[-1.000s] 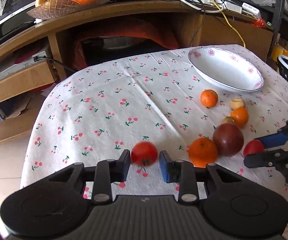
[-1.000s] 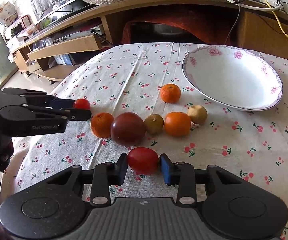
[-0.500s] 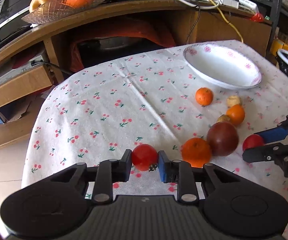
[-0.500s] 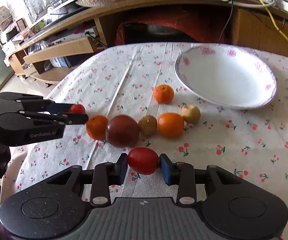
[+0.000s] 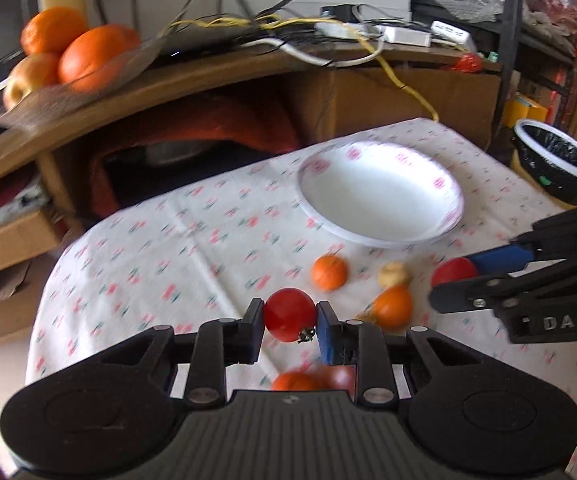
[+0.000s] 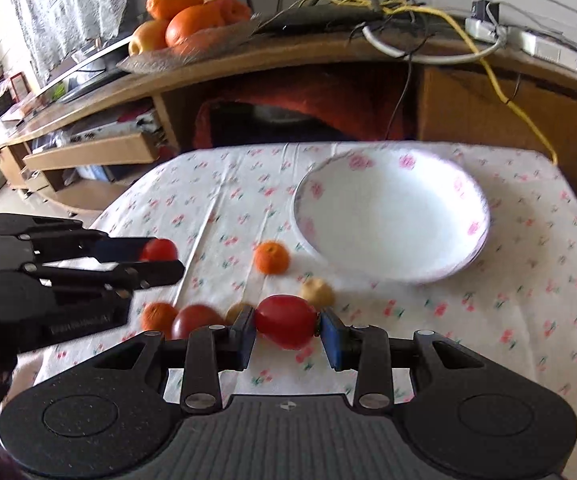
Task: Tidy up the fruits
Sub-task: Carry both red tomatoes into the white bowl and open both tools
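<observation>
With each one clamped on a red tomato, the left hand-held gripper point(image 5: 290, 322) and the right hand-held gripper point(image 6: 288, 330) hang above the bench point(image 6: 528, 300), facing the white bowl point(image 6: 392, 216), probably so both fruits can be dropped in it together. The left tomato point(image 5: 289, 314) sits between narrowly parted pads with its stem end down; the right tomato point(image 6: 285, 320) is pinched across its length. The bowl is empty. On the cloth just short of the bowl lie a small orange point(image 6: 271, 257) and a pale fruit point(image 6: 317, 292); farther from it, under the grippers, are another orange point(image 6: 158, 316) and a dark red fruit point(image 6: 196, 320), blurred.
</observation>
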A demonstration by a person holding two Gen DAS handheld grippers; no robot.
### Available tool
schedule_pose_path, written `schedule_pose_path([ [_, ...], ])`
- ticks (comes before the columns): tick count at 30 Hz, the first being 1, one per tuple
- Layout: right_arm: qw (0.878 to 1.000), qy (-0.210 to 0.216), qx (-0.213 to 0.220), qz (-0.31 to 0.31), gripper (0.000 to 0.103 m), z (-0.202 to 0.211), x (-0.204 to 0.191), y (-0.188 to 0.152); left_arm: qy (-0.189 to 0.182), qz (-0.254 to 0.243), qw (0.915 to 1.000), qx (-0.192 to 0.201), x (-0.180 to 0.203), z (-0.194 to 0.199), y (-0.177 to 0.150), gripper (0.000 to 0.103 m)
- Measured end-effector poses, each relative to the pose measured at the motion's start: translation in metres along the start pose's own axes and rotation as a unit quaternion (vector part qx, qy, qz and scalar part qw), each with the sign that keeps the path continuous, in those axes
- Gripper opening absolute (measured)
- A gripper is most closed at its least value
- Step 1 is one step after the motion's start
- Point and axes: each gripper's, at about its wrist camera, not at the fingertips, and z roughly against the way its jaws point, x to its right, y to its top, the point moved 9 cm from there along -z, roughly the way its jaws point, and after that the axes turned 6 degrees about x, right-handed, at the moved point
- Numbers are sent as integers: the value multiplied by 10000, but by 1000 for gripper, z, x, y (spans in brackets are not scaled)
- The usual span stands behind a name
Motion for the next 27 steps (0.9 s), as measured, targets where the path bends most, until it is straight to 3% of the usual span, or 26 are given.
schedule_pose_path([
  [11, 9989, -462, 46, -27, 30, -17, 47, 27, -316, -12, 9994, 123, 37, -50, 47, 36],
  [27, 9983, -569, 10, -89, 30, -39, 72, 23, -358, -16, 9993, -76, 49, -85, 49, 35],
])
